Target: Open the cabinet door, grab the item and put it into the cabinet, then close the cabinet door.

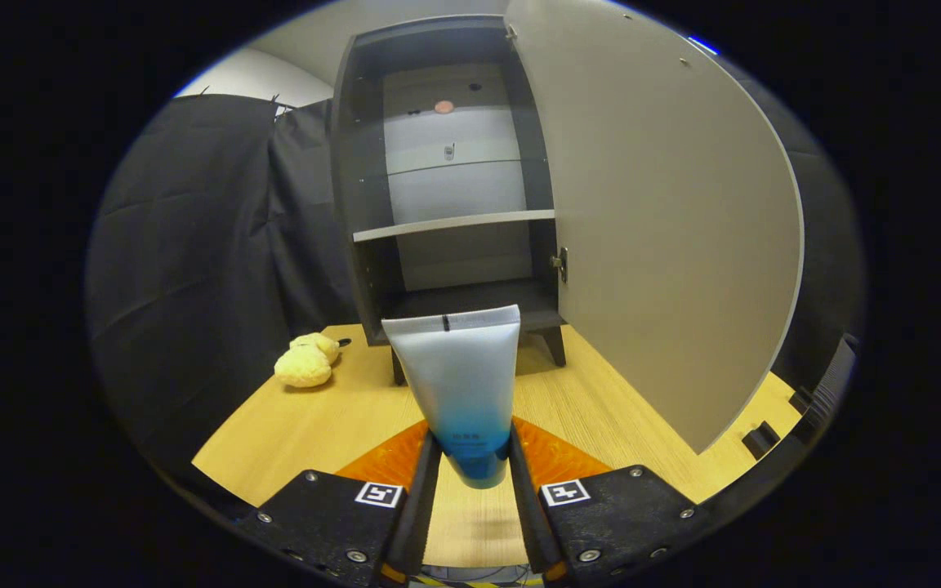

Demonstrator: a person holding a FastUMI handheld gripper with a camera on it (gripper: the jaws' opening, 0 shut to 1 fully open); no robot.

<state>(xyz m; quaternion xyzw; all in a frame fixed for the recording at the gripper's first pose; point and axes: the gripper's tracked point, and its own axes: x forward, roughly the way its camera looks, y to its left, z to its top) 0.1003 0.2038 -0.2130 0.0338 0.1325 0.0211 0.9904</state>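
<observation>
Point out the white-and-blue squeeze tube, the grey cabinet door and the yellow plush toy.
White-and-blue squeeze tube (458, 371): gripper view, white middle.
Grey cabinet door (666, 229): gripper view, inner face.
Yellow plush toy (305, 361): gripper view, body.

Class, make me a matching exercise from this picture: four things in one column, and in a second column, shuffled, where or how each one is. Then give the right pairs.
1. tube
2. cabinet door
3. yellow plush toy
4. shelf

A. swung open
B. on the table, left of the cabinet
C. gripped between the gripper fingers
D. inside the cabinet, bare

Pairs: 1-C, 2-A, 3-B, 4-D
</observation>
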